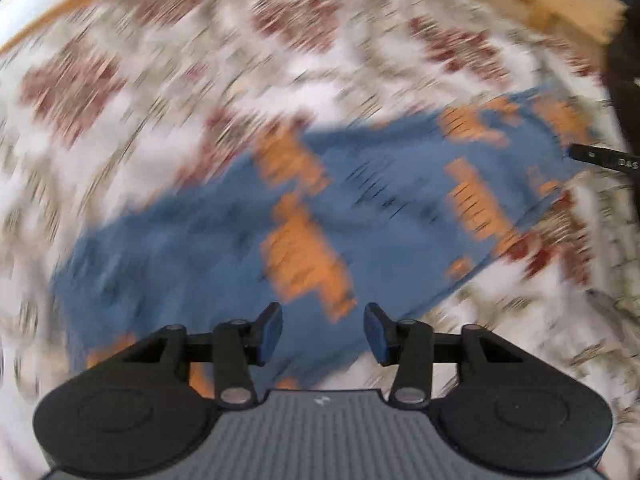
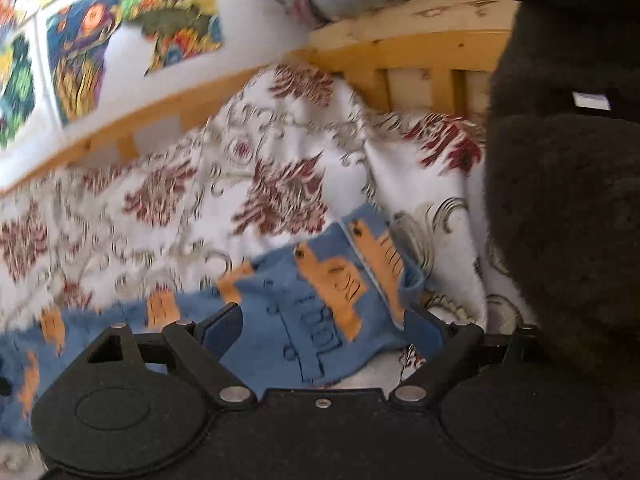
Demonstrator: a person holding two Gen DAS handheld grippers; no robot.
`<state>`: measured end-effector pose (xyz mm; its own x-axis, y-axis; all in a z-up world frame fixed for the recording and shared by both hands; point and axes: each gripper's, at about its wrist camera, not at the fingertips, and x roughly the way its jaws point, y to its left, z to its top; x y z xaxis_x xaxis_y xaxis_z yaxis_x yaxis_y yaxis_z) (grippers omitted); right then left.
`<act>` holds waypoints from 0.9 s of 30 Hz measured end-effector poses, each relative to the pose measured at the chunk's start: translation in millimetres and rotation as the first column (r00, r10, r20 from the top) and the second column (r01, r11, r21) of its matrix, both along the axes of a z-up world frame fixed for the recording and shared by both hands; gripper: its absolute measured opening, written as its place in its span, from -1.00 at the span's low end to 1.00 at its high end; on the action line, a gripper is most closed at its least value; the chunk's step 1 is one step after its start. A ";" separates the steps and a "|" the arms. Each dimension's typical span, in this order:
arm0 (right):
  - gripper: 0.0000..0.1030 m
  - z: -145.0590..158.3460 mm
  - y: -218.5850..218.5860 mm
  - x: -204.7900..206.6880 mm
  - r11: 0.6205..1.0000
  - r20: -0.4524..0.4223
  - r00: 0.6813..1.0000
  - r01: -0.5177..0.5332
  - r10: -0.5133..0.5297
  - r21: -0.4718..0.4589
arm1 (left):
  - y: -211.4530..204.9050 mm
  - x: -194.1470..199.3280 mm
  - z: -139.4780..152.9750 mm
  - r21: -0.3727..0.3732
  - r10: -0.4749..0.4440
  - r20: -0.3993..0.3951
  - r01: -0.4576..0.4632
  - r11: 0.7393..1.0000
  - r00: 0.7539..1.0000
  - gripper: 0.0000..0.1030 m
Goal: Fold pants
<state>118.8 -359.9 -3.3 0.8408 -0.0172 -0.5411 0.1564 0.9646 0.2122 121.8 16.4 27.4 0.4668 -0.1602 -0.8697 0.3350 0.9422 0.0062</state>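
Observation:
Small blue pants with orange tiger prints (image 1: 304,216) lie spread on a white bedsheet with dark red flowers (image 1: 132,80); this view is motion-blurred. My left gripper (image 1: 323,330) is open and empty, hovering just above the near edge of the pants. In the right wrist view the pants (image 2: 320,304) lie with one end bunched and partly folded over. My right gripper (image 2: 320,332) is open wide, its blue pads either side of that end of the pants, with nothing pinched.
A wooden bed frame (image 2: 400,52) runs along the far edge of the sheet (image 2: 280,152). A colourful patchwork quilt (image 2: 80,40) hangs behind it. A dark fuzzy object (image 2: 568,200) fills the right side. A black strap-like object (image 1: 604,160) shows at the right edge.

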 end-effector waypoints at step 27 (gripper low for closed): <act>-0.24 -23.3 -62.9 21.2 0.953 -0.064 0.980 0.198 -0.188 0.228 | -339.0 248.2 -11.2 -0.171 -0.629 -0.117 0.608 0.775 0.769 0.81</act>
<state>140.0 -422.8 -26.6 0.8107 -0.0473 -0.5835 0.3483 0.8401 0.4158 370.1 -322.6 16.2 0.0891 -0.4705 -0.8779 0.8316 0.5203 -0.1945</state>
